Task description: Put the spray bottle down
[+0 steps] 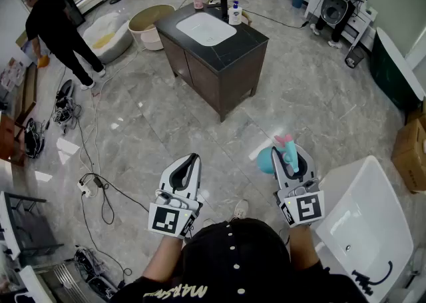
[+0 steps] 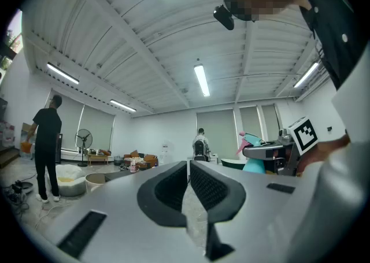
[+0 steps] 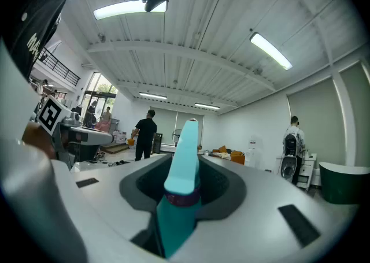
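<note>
Currently the teal plastic spray bottle w/ pink trigger head is off the ground, clamped in the right gripper and resting on nothing. In the right gripper view a teal part of it, w/ a dark purple band, stands btwn the two dark fingers. They're roughly half closed and press on it from both sides. Head view: the bottle's round teal body bulges out to the left of that gripper, pink part near the tips. Below it is only grey marble-look tiled floor. A white rectangular bathtub sits near it to the right, at the lower right corner.

The left gripper is held level alongside, well apart from the bottle, fingers closed to a thin slit w/ nothing btwn them.

Farther out, mid-floor, is a dark wood bench w/ black stone top and an inset white basin. A white pump bottle stands at its far edge. Upper left, a person in black clothes bends near a white oval tub. Black & white cables trail on the floor at left. A brown cardboard box is at the right edge.
</note>
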`<state>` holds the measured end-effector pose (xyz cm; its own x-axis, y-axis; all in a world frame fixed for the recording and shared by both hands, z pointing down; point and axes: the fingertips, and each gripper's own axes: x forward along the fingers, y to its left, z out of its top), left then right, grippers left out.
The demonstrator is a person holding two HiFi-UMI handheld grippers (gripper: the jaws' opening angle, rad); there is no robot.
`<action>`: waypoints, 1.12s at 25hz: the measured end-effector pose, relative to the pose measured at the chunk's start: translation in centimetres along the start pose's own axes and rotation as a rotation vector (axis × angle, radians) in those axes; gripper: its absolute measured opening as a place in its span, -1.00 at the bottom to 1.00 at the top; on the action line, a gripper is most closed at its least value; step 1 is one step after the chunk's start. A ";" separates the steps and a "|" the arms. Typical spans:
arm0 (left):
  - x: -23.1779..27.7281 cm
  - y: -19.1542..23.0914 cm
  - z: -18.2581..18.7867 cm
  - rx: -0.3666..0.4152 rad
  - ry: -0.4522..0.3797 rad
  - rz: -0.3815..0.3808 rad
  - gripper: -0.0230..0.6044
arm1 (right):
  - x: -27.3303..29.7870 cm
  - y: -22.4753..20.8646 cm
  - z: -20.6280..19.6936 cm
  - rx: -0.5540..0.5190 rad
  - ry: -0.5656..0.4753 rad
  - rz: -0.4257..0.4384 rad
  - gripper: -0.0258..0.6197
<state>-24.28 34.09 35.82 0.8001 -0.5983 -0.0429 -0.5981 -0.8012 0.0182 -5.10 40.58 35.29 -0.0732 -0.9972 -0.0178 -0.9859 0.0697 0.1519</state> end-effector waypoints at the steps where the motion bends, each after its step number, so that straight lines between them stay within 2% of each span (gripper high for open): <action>1: 0.2 0.0 0.0 0.002 0.001 0.001 -0.85 | 0.2 -0.1 0.0 -0.001 -0.002 0.003 -0.56; 13: 2.7 -1.6 -1.5 -0.006 0.036 0.025 -0.85 | 0.6 -3.5 -1.6 0.035 0.003 0.018 -0.56; 20: 4.9 -2.7 -1.4 0.001 0.017 0.083 -0.85 | 1.7 -6.4 -2.8 0.034 -0.004 0.061 -0.56; 28: 6.9 -2.9 -2.3 -0.005 0.044 0.134 -0.85 | 3.0 -9.1 -3.3 0.024 -0.012 0.080 -0.56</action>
<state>-16.90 32.27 37.81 0.7145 -0.6997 0.0038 -0.6995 -0.7142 0.0258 4.16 36.86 37.11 -0.1540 -0.9879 -0.0185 -0.9802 0.1503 0.1292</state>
